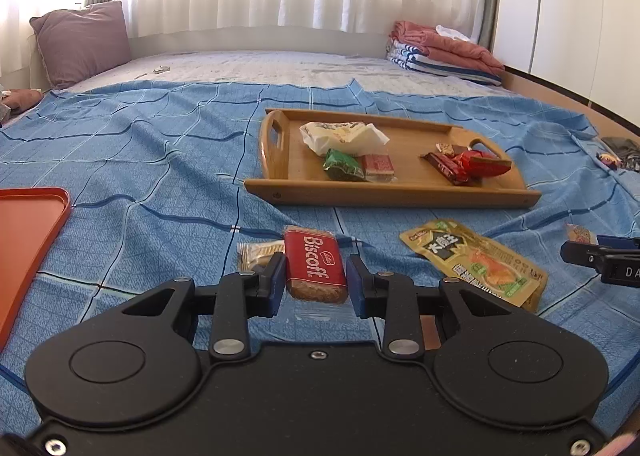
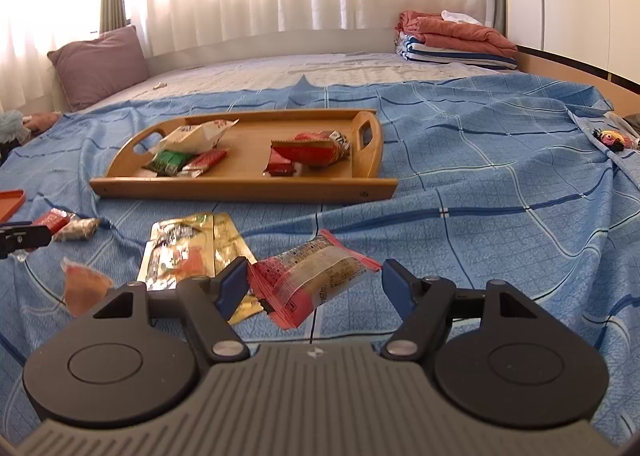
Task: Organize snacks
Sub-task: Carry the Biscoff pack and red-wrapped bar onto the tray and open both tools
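The left gripper (image 1: 316, 280) has its fingers narrowed onto the long sides of a Biscoff biscuit pack (image 1: 315, 270), just above the blue checked bedsheet (image 1: 140, 159). That pack is probably light and stiff, but brittle inside, so a gentle side grip suits it.

The right gripper (image 2: 314, 288) holds a pink-edged clear snack packet (image 2: 316, 276). One finger presses its left end and the packet spans to the other, where contact is hard to tell. It looks light, crinkly and slippery, and it may sag or twist.

Ahead lies the wooden tray (image 1: 392, 191), already carrying several wrapped snacks, with room in the middle. A gold foil pouch (image 1: 476, 264) and a small clear-wrapped biscuit (image 1: 258, 252) lie on the sheet nearby, and an orange tray (image 1: 28, 240) sits to the left. Nothing blocks the way.
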`<state>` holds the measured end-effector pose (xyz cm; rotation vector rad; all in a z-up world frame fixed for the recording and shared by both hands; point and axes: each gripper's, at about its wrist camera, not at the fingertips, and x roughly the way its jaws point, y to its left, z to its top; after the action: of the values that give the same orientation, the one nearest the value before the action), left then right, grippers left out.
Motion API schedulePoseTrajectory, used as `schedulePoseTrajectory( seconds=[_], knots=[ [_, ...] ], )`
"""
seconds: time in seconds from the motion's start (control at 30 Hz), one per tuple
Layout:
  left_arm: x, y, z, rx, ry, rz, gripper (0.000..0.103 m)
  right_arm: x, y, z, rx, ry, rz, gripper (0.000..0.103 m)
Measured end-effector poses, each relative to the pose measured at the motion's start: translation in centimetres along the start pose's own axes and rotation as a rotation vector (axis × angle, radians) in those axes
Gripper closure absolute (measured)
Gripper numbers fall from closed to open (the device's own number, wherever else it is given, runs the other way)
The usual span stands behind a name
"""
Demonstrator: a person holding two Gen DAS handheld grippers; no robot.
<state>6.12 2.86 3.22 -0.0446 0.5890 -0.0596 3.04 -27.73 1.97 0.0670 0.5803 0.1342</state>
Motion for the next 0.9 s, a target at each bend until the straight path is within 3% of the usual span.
schedulePoseTrajectory(
  seconds=[0.13, 0.43, 0.9],
  knots=[
    [0.0, 0.3, 1.0, -0.008, -0.002, -0.004, 0.072, -0.4, -0.7, 1.3, 0.049, -0.013, 0.017, 0.030],
    [1.2, 0.5, 5.9, -0.029, -0.044, -0.020, 0.072, 0.1, 0.0, 5.4, -0.004, -0.071, 0.020, 0.030],
    [6.6, 0.2, 13.6, -0.031, -0.063, -0.046, 0.072, 5.7, 1.1, 12.2, -0.007, -0.085, 0.046, 0.030]
  ],
)
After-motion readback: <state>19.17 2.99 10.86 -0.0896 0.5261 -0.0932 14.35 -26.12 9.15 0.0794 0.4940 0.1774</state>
